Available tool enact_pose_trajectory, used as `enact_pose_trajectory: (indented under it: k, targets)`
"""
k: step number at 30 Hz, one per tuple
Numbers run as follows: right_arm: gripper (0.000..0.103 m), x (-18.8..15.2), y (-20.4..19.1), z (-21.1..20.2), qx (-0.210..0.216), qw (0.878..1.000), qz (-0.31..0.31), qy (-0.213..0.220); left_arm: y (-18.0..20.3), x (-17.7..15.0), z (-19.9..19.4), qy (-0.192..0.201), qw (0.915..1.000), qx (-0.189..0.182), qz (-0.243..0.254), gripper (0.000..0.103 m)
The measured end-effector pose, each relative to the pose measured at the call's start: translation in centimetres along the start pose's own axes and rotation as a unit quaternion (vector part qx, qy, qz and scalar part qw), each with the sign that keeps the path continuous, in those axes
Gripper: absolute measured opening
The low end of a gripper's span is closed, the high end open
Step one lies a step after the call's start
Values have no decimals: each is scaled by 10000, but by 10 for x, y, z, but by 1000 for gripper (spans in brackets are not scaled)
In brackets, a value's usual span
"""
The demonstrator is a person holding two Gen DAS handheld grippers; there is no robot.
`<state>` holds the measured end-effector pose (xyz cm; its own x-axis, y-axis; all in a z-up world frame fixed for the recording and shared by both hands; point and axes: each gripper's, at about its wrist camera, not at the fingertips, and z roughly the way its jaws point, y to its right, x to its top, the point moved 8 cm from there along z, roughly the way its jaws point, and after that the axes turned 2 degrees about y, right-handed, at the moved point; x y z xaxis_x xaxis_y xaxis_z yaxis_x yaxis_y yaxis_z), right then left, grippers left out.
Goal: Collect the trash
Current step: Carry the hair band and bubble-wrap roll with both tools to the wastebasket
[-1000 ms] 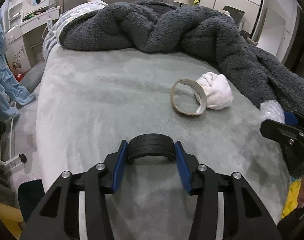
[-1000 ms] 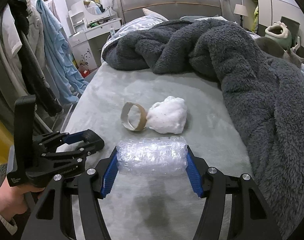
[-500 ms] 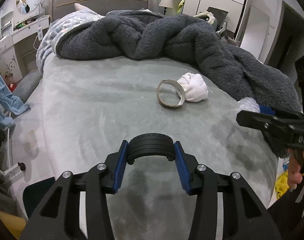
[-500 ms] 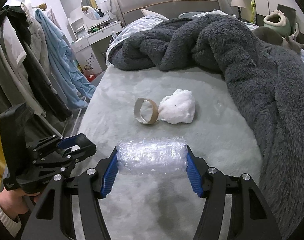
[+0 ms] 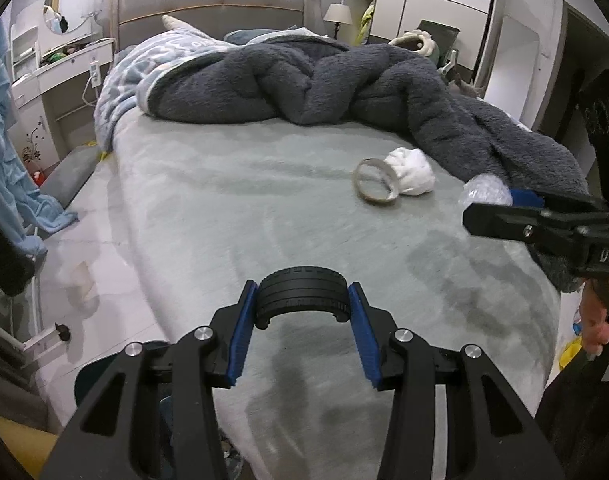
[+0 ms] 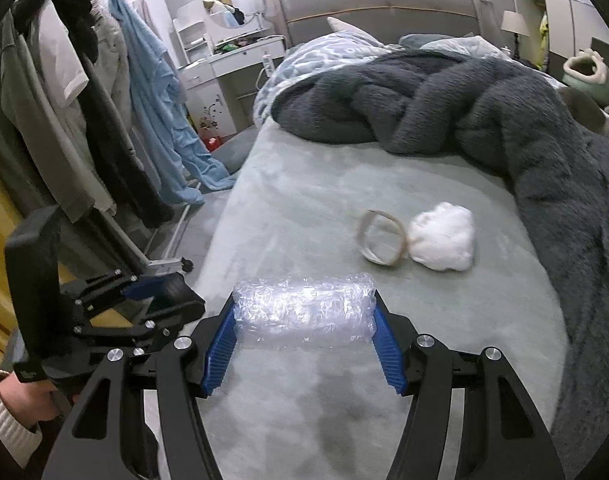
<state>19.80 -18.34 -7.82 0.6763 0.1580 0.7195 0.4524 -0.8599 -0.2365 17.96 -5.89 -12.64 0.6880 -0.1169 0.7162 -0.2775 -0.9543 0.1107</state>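
From the clothes rack (image 6: 84,120) beside the bed (image 5: 264,208), I read the scene left to right, placing everything against the bed.

My left tool (image 5: 302,320) hangs over the bed's near edge. Its blue ribbed pads (image 5: 240,336) clamp a black ribbed ring (image 5: 302,292), a short, curved, tyre-like band with moulded grooves.

My right tool (image 6: 304,336) hangs over the same near end of the bed. Its blue pads press on both ends of a bubble wrap roll (image 6: 304,310): clear, dimpled plastic in a soft cylinder, held crosswise above the sheet.

Farther up the bed, on its smooth grey-green plush cover, a cardboard tape core (image 6: 382,240) stands on its edge, a thin, slightly oval tan hoop. A white crumpled wad (image 6: 444,242), soft and lumpy, lies touching the hoop's right side.

A dark grey fleece blanket (image 6: 524,128), thick and twisted, is bunched across the bed's head end and down its right side.
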Motion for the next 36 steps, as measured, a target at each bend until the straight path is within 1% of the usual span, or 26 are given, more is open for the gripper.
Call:
enact_pose_trajectory:
  k: [8, 22, 31, 36]
  targets:
    - [63, 17, -40, 15, 244, 9995, -173, 42, -36, -15, -5, -143, 9995, 239, -118, 49]
    - [63, 33, -113, 45, 636, 9954, -719, -55, -102, -47, -11, -481, 9953, 569, -621, 49]
    - [63, 29, -163, 76, 908, 9900, -1045, -260, -149, -81, -9, -904, 9880, 791, -974, 49]
    - [63, 25, -188, 92, 1014, 9861, -1252, -395, -176, -105, -6, -1245, 9814, 917, -1140, 49]
